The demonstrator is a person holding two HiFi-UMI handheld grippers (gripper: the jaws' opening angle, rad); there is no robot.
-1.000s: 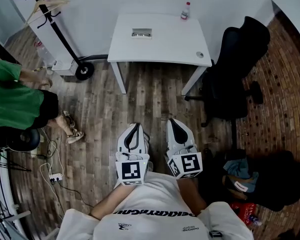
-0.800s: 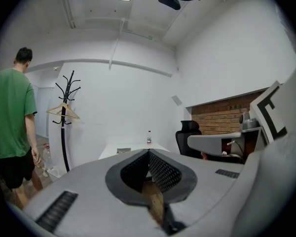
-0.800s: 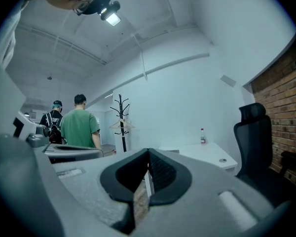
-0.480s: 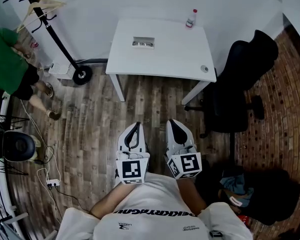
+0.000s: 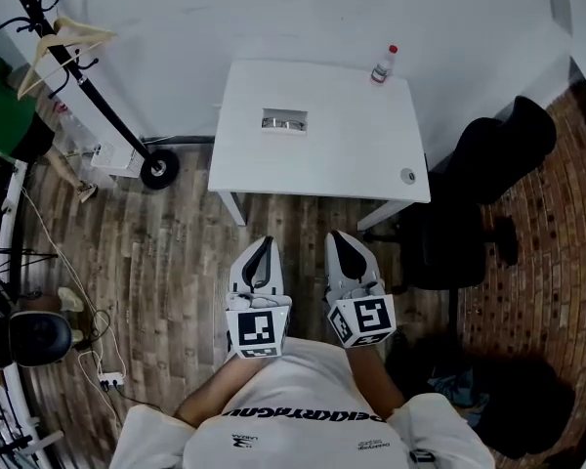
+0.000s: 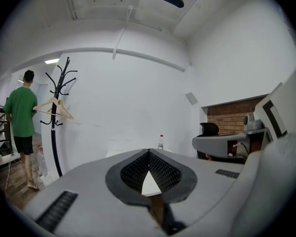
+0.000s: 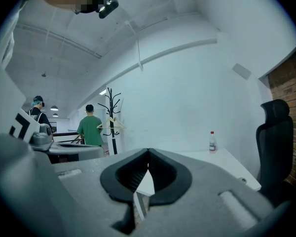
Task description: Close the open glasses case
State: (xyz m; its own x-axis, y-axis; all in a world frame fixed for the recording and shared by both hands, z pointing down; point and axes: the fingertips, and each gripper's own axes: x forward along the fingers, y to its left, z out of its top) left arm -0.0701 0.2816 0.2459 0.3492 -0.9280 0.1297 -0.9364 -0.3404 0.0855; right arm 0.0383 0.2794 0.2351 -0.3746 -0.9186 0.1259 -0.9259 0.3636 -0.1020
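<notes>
The open glasses case (image 5: pixel 284 121) lies on the far middle of a white table (image 5: pixel 352 154), small and pale with a dark inside. Both grippers are held close to the person's body, over the wooden floor and well short of the table. My left gripper (image 5: pixel 264 243) is shut and empty, its jaws meeting at the tip (image 6: pixel 148 151). My right gripper (image 5: pixel 337 235) is also shut and empty (image 7: pixel 148 151). The case cannot be made out in either gripper view.
A plastic bottle (image 5: pixel 383 64) stands at the table's far right corner, a small round object (image 5: pixel 407 176) near its right edge. A black office chair (image 5: pixel 469 203) sits to the right, a coat rack (image 5: pixel 98 106) to the left. A person in green (image 5: pixel 5 115) is at far left.
The table has come nearer and sits lower in the head view. The person in green has walked away to the upper left. Both grippers stay shut in the same pose.
</notes>
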